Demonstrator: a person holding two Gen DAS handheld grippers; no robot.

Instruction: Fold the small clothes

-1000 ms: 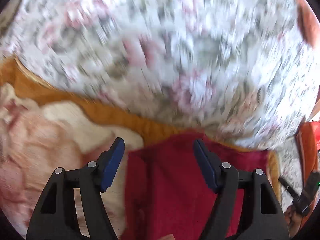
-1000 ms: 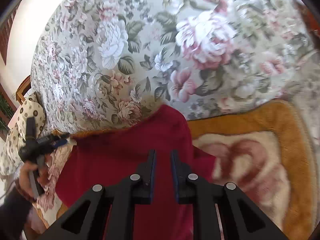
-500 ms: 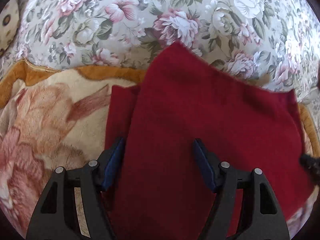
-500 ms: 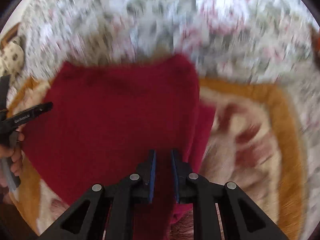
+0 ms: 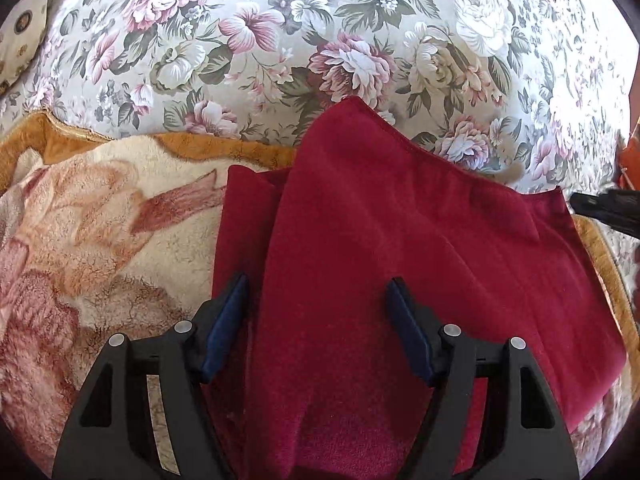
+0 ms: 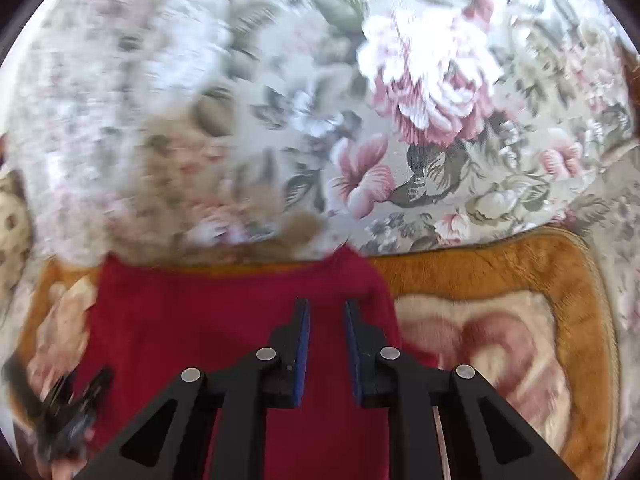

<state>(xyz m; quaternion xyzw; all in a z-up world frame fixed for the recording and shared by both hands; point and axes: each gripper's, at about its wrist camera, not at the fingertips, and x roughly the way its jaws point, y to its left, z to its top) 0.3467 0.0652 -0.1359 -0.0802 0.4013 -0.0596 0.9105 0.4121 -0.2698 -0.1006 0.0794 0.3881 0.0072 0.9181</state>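
While the right gripper has swung in low with jaws nearly together and nothing visibly pinched, the red cloth now lies flatter on the blanket, one flap folded over. Left gripper: jaws spread, straddling the fold edge. Next fold looks feasible. Floral cushion crowds the cloth's far corner.
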